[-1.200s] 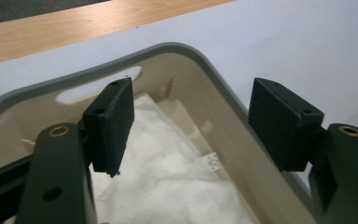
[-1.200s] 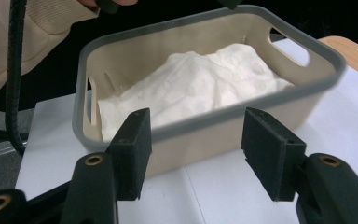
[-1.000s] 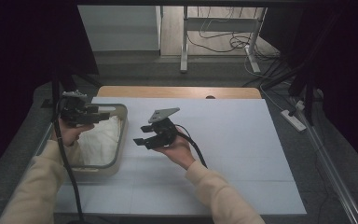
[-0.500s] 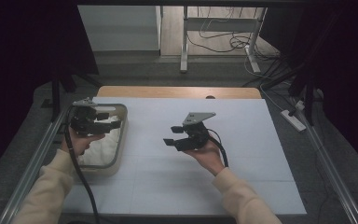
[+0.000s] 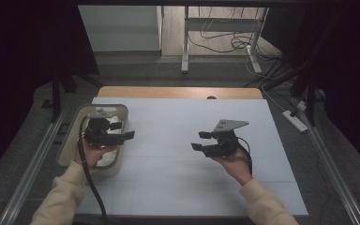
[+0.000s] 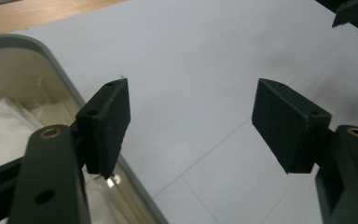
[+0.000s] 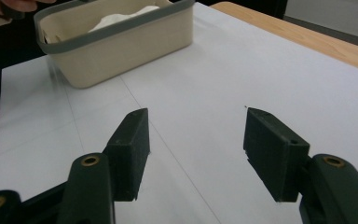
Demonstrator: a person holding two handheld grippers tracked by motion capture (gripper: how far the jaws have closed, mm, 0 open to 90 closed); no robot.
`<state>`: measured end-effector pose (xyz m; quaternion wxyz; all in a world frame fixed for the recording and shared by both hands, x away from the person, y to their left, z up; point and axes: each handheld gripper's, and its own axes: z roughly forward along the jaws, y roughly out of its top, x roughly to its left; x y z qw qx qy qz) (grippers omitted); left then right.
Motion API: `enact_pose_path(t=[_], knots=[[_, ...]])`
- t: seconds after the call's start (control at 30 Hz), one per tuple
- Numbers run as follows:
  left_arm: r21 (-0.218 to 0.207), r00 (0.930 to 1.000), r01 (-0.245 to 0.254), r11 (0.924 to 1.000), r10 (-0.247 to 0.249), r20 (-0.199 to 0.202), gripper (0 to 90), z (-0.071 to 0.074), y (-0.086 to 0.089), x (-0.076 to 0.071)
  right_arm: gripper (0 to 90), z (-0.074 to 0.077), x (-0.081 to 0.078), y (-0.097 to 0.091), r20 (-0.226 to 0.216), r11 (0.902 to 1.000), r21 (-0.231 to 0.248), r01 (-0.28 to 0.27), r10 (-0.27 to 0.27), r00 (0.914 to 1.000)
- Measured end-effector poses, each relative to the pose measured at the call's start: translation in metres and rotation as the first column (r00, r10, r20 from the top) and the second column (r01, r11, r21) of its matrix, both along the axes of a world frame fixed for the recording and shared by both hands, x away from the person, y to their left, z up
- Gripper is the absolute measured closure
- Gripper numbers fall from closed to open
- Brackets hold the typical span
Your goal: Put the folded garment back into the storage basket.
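Black left claw [image 5: 122, 132] (jaws apart) hovers over beige bin [image 5: 70, 140].

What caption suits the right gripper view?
Open black fingers above the white table, facing a beige grey-rimmed plastic tub holding white cloth.

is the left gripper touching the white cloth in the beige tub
Apart. The left gripper view shows the left gripper open above the rim of the beige tub, its fingers clear of the white cloth.
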<state>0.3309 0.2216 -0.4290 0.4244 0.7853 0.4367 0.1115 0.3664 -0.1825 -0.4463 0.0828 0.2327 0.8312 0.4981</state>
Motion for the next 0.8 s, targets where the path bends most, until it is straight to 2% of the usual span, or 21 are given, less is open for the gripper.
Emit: enact_pose_path(t=[0.13, 0.33, 0.5, 0.63, 0.8], knots=[[0.005, 0.9999, 0.01, 0.9999, -0.01, 0.002, 27.3, -0.004, -0.009, -0.008, 40.8, -0.002, -0.005, -0.022, -0.006, 0.9998, -0.007, 0.02, -0.02, 0.9998], [0.005, 0.9999, 0.011, 0.9999, -0.011, 0.004, 27.1, -0.009, -0.014, -0.022, 40.7, -0.007, -0.015, -0.058, -0.007, 0.9976, -0.014, 0.068, -0.068, 0.9977], [-0.004, 0.9994, 0.031, 0.9995, -0.031, 0.011, 26.2, -0.014, -0.018, -0.035, 40.6, -0.012, -0.022, -0.086, -0.014, 0.9938, -0.016, 0.11, -0.111, 0.9938], [-0.012, 0.999, 0.043, 0.999, -0.043, 0.01, 26.2, -0.02, -0.021, -0.043, 40.3, -0.02, -0.027, -0.103, -0.027, 0.9912, -0.029, 0.129, -0.13, 0.9912], [-0.005, 0.9987, 0.051, 0.9987, -0.051, -0.002, 25.6, -0.027, -0.024, -0.048, 40.3, -0.023, -0.037, -0.117, -0.012, 0.9899, -0.035, 0.137, -0.138, 0.9904]])
